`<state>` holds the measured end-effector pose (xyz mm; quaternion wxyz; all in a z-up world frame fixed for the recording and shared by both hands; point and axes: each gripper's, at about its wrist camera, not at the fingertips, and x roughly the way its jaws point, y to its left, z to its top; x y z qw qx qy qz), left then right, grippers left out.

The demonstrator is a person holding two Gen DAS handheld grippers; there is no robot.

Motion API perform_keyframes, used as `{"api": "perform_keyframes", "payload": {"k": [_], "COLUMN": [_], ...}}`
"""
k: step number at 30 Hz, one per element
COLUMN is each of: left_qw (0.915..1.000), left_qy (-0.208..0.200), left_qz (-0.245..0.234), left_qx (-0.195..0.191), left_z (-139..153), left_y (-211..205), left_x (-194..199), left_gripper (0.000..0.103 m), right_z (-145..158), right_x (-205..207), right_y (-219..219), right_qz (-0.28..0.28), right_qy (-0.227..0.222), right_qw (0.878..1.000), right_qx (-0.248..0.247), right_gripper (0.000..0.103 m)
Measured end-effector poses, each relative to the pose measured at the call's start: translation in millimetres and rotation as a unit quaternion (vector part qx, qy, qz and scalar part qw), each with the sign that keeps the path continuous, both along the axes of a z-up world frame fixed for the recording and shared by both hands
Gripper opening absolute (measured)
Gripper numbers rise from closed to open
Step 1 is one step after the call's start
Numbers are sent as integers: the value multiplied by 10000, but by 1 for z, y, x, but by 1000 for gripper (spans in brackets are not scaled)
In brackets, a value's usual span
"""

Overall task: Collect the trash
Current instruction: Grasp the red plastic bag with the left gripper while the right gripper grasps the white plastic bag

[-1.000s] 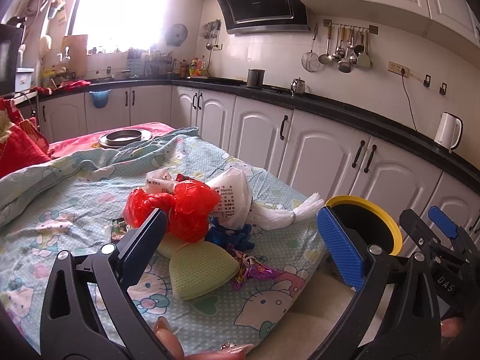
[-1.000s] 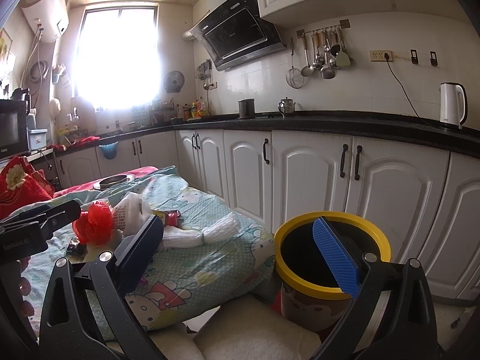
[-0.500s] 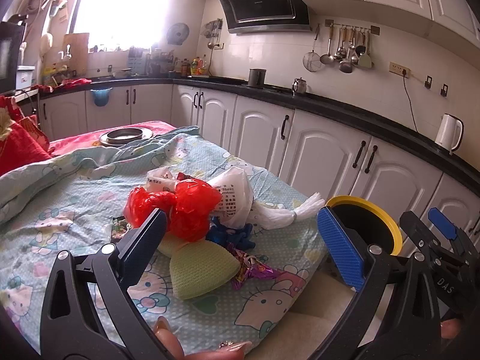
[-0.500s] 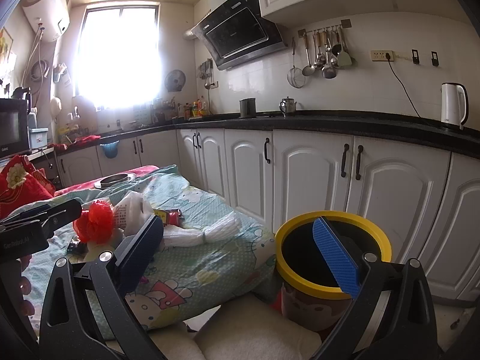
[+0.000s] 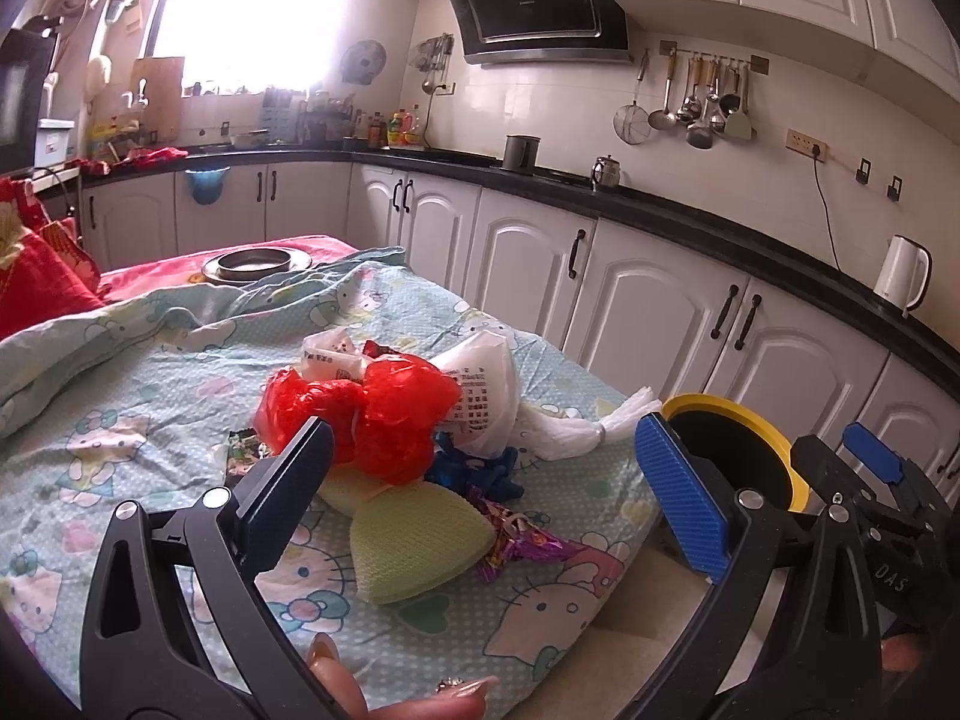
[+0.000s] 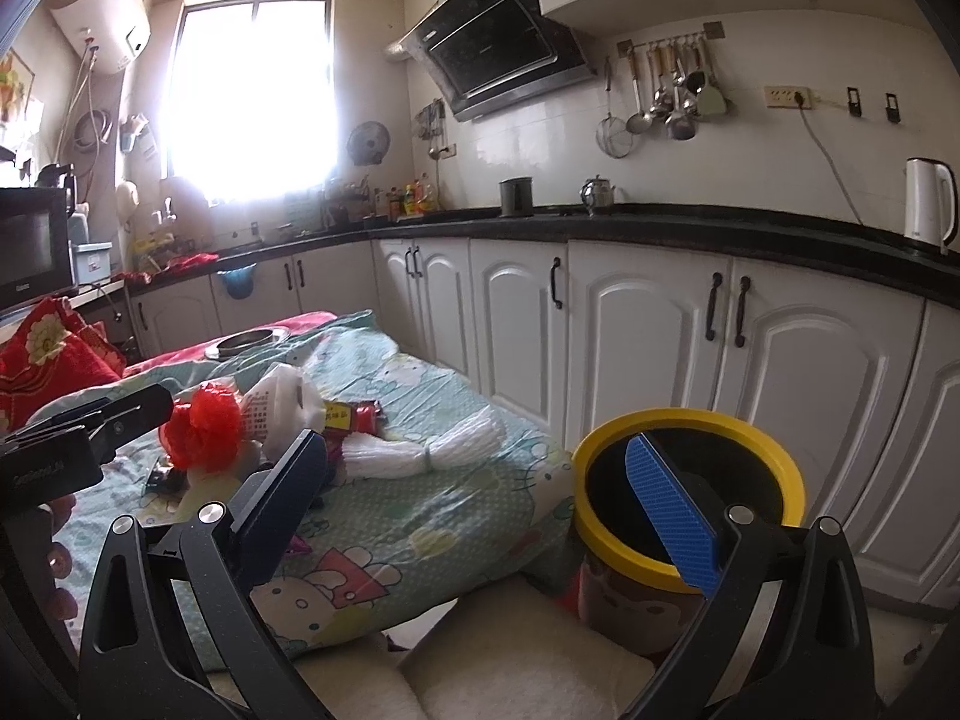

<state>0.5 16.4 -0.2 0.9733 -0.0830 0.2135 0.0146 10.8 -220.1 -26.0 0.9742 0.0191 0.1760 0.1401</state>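
A pile of trash lies on the Hello Kitty cloth (image 5: 120, 384): a red plastic bag (image 5: 372, 420), a white printed bag (image 5: 480, 390), a white tied bundle (image 5: 576, 429), a blue wrapper (image 5: 474, 468), green pads (image 5: 414, 540) and a purple candy wrapper (image 5: 522, 546). A yellow-rimmed bin (image 5: 738, 450) stands right of the table, also in the right wrist view (image 6: 690, 492). My left gripper (image 5: 480, 498) is open and empty above the pile's near side. My right gripper (image 6: 480, 492) is open and empty, its blue finger over the bin.
A metal dish (image 5: 255, 264) sits at the table's far end on red cloth. White cabinets (image 5: 648, 312) with a black counter run behind and right. A white kettle (image 5: 903, 273) stands on the counter. A cream cushion (image 6: 510, 648) lies below the table edge.
Both grippers stay open. The left view has shifted very slightly; the trash pile has not moved.
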Motion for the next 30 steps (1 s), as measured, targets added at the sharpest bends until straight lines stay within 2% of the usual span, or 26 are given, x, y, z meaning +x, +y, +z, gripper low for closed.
{"api": "perform_keyframes", "payload": {"k": [11,20,26,30], "left_qw": [9981,9949,9937,9882], "left_qy": [109,250,496,702], "left_qz": [603,971,830,790], "left_qx": [-101,-146,-565,-1111], "left_z": [-4,-6,-22,-38], "left_y": [49,86,104,117], "left_x": [21,44,58,68], "left_gripper": [92,92,92,92], "right_z": [-3,-10,-22,-34], "right_x": [54,120,156,173], "right_y": [28,41,44,41], "right_qz": [615,548,479,416], "right_qy": [373,768,1174,1436], "right_qw": [9969,9942,9908,9877], "right_qx": [-327,-519,-475,-456], "right_gripper": [97,97,97,96]}}
